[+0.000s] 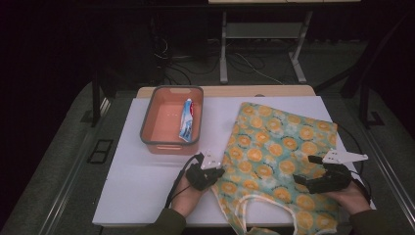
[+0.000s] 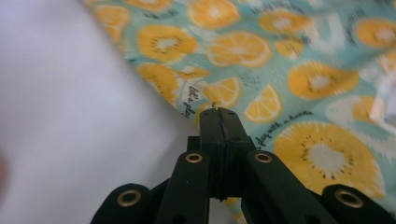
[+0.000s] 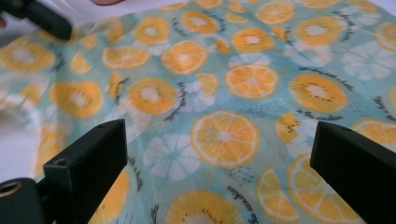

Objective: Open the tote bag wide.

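A teal tote bag [image 1: 279, 147] printed with orange slices lies flat on the white table top [image 1: 147, 186], its handles [image 1: 254, 200] toward the person. My left gripper [image 1: 220, 171] is at the bag's left edge. In the left gripper view its jaws are pressed together [image 2: 218, 113] right on the cloth's edge [image 2: 187, 100], which looks pinched between them. My right gripper [image 1: 306, 172] hovers over the bag's right part; its jaws [image 3: 222, 140] stand wide apart above the fabric [image 3: 224, 84] with nothing between them.
An orange bin [image 1: 147, 122] with a grey rim sits at the table's back left, with a toothpaste tube [image 1: 187, 120] lying inside it. Bare white table lies left of the bag. Table legs and cables stand on the floor beyond.
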`<state>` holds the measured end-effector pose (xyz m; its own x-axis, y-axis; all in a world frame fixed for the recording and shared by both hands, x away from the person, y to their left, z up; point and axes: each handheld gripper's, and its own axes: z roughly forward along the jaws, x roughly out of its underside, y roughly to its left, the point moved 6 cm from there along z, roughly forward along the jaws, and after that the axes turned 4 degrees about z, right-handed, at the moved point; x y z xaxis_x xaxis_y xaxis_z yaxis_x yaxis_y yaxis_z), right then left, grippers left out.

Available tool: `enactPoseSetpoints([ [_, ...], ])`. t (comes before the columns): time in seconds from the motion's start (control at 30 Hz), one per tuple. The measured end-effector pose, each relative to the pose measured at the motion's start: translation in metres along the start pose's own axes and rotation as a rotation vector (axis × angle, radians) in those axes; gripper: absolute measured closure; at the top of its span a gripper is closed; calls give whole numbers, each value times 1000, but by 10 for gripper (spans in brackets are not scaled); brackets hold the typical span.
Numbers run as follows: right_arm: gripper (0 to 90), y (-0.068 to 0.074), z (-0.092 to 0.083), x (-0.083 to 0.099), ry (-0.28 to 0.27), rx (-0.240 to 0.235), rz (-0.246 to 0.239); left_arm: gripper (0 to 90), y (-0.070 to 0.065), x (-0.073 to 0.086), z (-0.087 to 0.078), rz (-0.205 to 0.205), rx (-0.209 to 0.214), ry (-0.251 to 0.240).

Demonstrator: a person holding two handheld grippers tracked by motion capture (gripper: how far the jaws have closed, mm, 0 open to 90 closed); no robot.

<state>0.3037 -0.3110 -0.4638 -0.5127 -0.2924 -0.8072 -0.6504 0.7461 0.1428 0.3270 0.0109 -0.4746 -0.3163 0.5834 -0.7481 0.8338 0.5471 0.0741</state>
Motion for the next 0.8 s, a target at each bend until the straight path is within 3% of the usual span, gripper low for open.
enactPoseSetpoints([
  [0.03, 38, 0, 0, 0, 1, 0, 0, 894, 7, -3, 3, 2, -29, 1],
  [0.1, 38, 0, 0, 0, 1, 1, -1, 894, 23, -9, 11, -31, -66, -15],
  [0.2, 38, 0, 1, 0, 4, 1, -3, 894, 33, -14, 21, -30, -91, -10],
  [0.37, 38, 0, 1, 1, 6, -3, -2, 877, 38, -12, 28, -48, -97, -1],
  [0.4, 38, 0, 1, 1, 6, -5, -2, 818, 38, -11, 28, -55, -101, 9],
  [0.53, 39, 6, 0, 1, 12, -21, -13, 594, 35, -14, 19, -62, -91, -12],
  [0.6, 39, 13, 1, 0, 26, -53, -22, 536, 28, -16, 0, -56, -52, -51],
  [0.67, 39, 21, 3, 1, 44, -82, -29, 504, 26, -16, -9, -49, -40, -77],
  [0.8, 73, 35, 7, 1, 77, -122, -55, 412, 22, -4, -39, -89, 19, -144],
])
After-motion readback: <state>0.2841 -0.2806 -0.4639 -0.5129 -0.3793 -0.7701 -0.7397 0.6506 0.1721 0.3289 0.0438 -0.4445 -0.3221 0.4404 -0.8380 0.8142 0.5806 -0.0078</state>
